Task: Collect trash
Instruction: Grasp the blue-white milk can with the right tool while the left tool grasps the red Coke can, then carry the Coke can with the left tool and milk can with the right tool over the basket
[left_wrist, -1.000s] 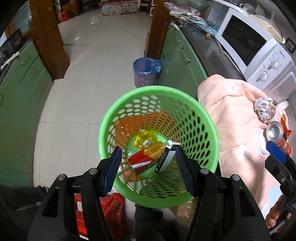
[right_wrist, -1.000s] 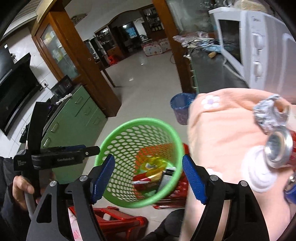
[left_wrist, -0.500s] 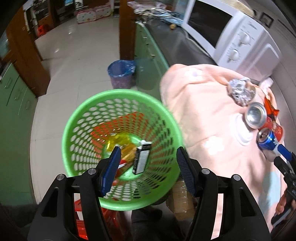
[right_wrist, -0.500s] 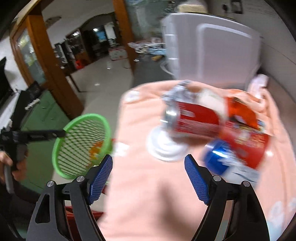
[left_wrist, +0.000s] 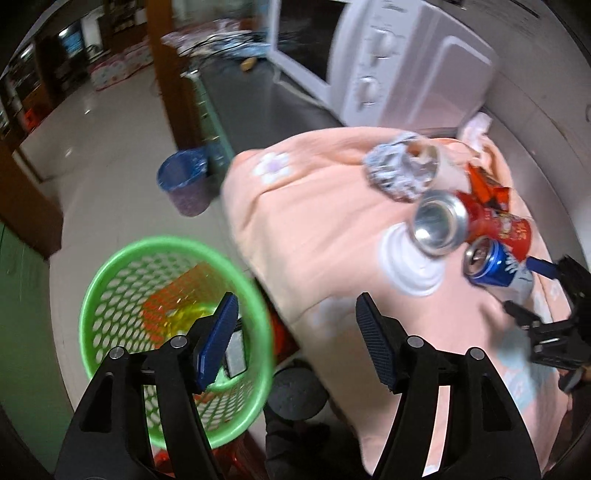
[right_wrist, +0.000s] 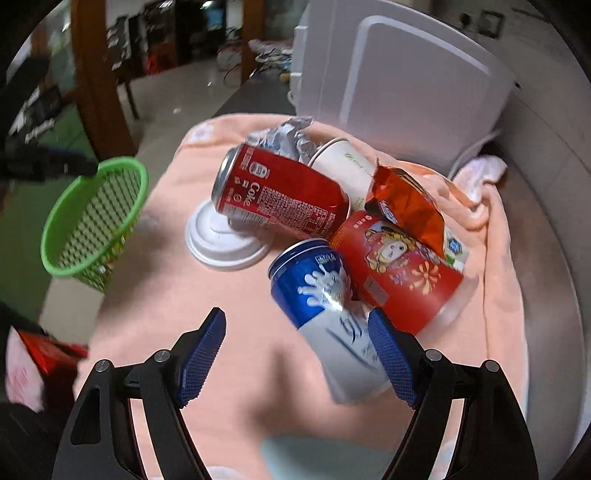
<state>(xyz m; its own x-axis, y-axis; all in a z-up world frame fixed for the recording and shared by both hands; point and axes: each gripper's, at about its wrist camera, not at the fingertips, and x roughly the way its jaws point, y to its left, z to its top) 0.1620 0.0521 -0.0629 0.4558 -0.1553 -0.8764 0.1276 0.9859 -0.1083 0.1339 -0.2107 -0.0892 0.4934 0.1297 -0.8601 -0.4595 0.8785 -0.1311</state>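
Observation:
A heap of trash lies on a peach towel (right_wrist: 184, 332): a red cola can (right_wrist: 280, 195), a blue and white can (right_wrist: 317, 295), a red printed tub (right_wrist: 399, 266), an orange wrapper (right_wrist: 406, 199), crumpled foil (right_wrist: 284, 136), a paper cup (right_wrist: 343, 166) and a white lid (right_wrist: 221, 243). My right gripper (right_wrist: 297, 317) straddles the blue and white can with its jaws closing. The left pad is still clear of the can. My left gripper (left_wrist: 295, 306) hangs over the towel's edge beside the green basket (left_wrist: 110, 280), jaws opening, nothing between them. Wrappers lie in the basket.
A white microwave (left_wrist: 369, 62) stands just behind the towel on the dark counter. On the tiled floor below are a blue bin (left_wrist: 184, 181) and a red stool (right_wrist: 48, 350). A wooden post (left_wrist: 166, 55) and green cabinets flank the counter's end.
Both views have swung from the basket toward the towel. My right gripper has come in over the cans, and the blue and white can now lies between its fingers. My left gripper's jaws have widened.

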